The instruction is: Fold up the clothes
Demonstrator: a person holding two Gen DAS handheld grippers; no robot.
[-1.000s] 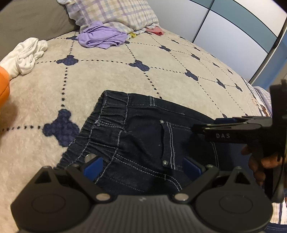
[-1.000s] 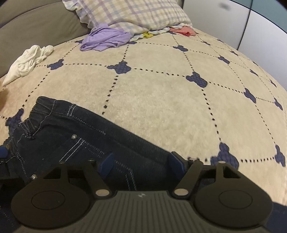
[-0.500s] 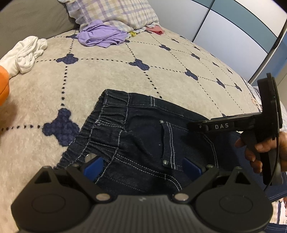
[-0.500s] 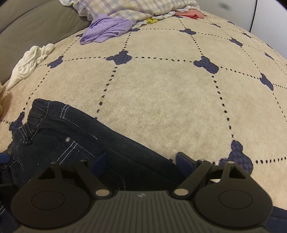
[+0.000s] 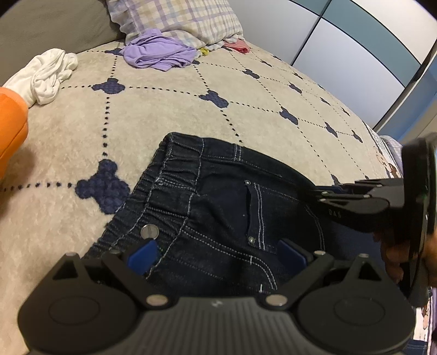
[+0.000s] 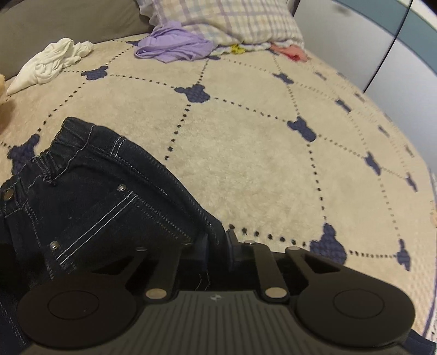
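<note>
Dark blue jeans (image 5: 218, 213) lie flat on the beige bedspread (image 5: 169, 109), waistband to the left. My left gripper (image 5: 218, 255) hovers over the waist near the metal button, open, its blue pads (image 5: 143, 256) wide apart with denim beneath them. My right gripper (image 6: 215, 245) is closing its jaws, and a raised fold of the jeans' far edge (image 6: 95, 196) is pinched between the pads. In the left wrist view the right gripper (image 5: 325, 191) reaches in from the right, held by a hand (image 5: 393, 251).
A white garment (image 5: 46, 76) and a purple one (image 5: 158, 54) lie crumpled at the far end by a plaid pillow (image 5: 185, 21). Something orange (image 5: 11, 131) sits at the left edge. Pale wardrobe doors (image 5: 341, 54) stand beyond the bed on the right.
The right gripper's jaws went from wide apart to pinched on the jeans' edge, and it shifted along that edge. The left gripper kept still and open.
</note>
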